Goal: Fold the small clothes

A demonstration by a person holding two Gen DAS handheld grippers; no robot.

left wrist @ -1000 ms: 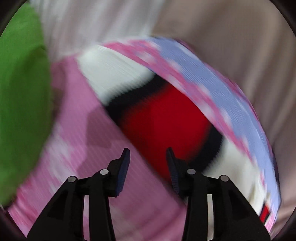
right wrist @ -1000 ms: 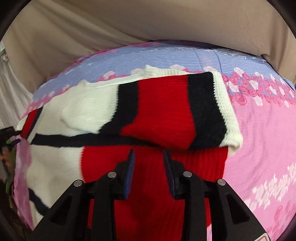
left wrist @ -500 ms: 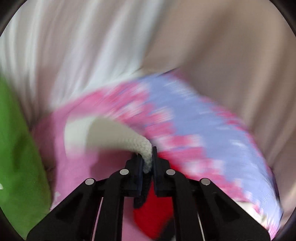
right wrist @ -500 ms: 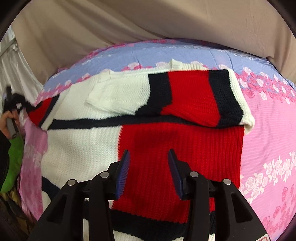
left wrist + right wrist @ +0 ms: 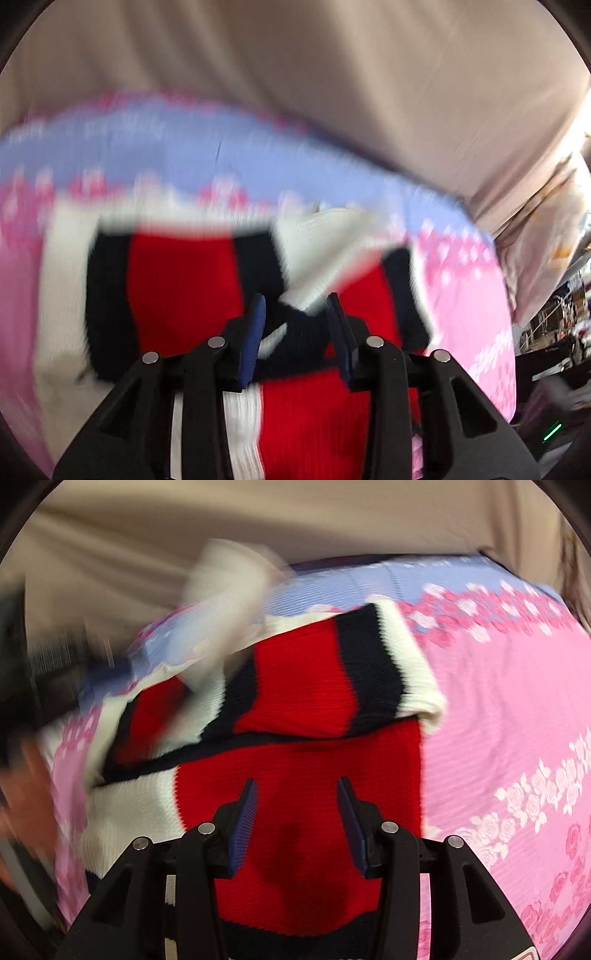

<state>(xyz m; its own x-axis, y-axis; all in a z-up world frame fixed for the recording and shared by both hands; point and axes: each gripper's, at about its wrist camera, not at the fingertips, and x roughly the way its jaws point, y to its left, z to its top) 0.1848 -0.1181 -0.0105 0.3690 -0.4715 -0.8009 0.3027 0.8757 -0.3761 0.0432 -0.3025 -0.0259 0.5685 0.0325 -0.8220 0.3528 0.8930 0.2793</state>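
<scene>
A small knit sweater (image 5: pixel 306 775) in red, white and black blocks lies on a pink and blue floral bedspread (image 5: pixel 517 701). Its right sleeve (image 5: pixel 332 679) is folded across the chest. The left sleeve (image 5: pixel 225 590) is a white blur in the air over the sweater's left side. My left gripper (image 5: pixel 295 314) is open above the sweater (image 5: pixel 184 288), with the white sleeve cuff (image 5: pixel 328 236) just beyond its fingertips. My right gripper (image 5: pixel 295 801) is open and empty, hovering over the red body panel.
A beige curtain (image 5: pixel 332 92) hangs behind the bed. The person's hand (image 5: pixel 26 794) blurs at the left edge of the right wrist view. Cluttered furniture (image 5: pixel 554 332) stands past the bed's right edge.
My left gripper was shut on the left sleeve cuff half a second ago; now it is open and the sleeve has swung over the sweater. My right gripper opened wider and drew back slightly.
</scene>
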